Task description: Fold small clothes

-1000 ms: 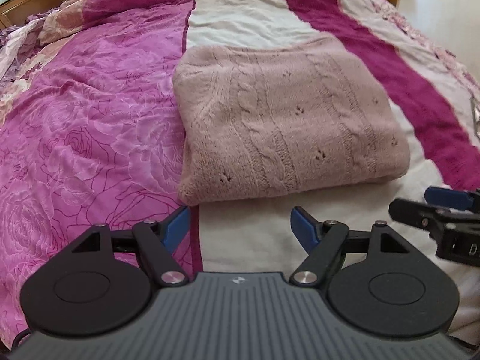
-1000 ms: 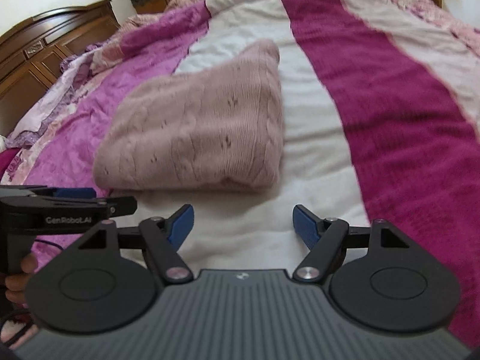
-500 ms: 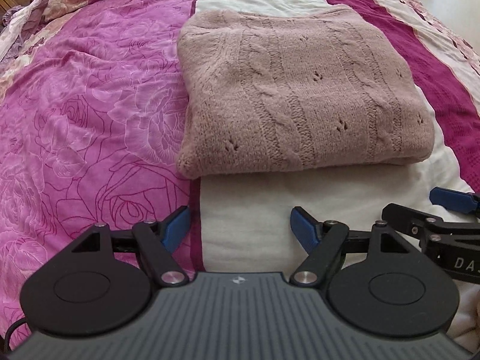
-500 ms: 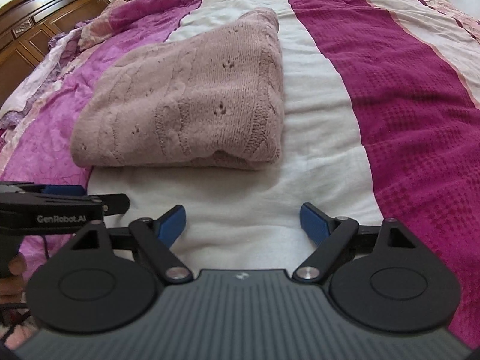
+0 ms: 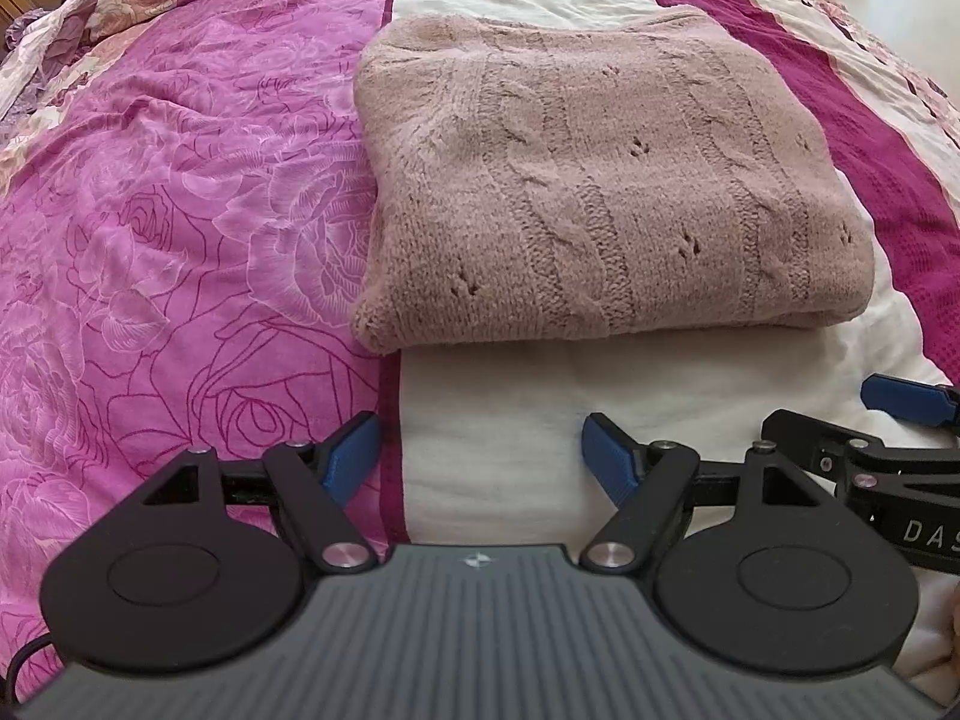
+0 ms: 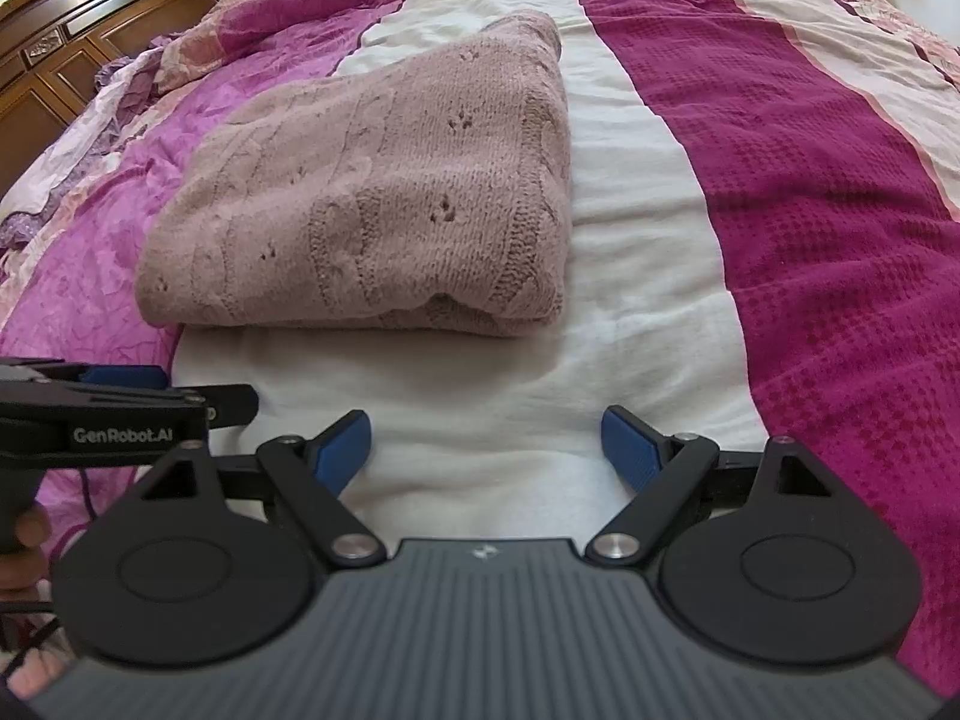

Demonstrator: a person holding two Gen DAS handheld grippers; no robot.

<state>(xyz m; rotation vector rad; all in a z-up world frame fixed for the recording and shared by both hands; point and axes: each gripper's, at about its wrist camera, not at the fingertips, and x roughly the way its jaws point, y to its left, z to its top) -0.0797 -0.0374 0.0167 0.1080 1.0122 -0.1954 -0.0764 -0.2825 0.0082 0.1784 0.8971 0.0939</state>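
Observation:
A dusty-pink cable-knit sweater (image 5: 600, 192) lies folded into a thick rectangle on the bed, also in the right wrist view (image 6: 384, 204). My left gripper (image 5: 480, 456) hangs open over the white stripe of the bedspread, a short way in front of the sweater's near edge, with nothing between its blue pads. My right gripper (image 6: 486, 444) stands open too, empty, before the sweater's near right corner. Each gripper shows at the edge of the other's view: the right gripper (image 5: 870, 438) at the right, the left gripper (image 6: 120, 402) at the left.
The bedspread has a pink rose-print part (image 5: 150, 240) on the left, a white stripe (image 6: 630, 276) in the middle and a dark magenta stripe (image 6: 810, 210) on the right. A dark wooden headboard (image 6: 78, 42) stands at the far left. A person's hand (image 6: 24, 534) holds the left gripper's handle.
Both views have tipped downward, so the sweater sits higher and larger in each. The right gripper's jaws have spread wider. The left gripper's jaws are unchanged.

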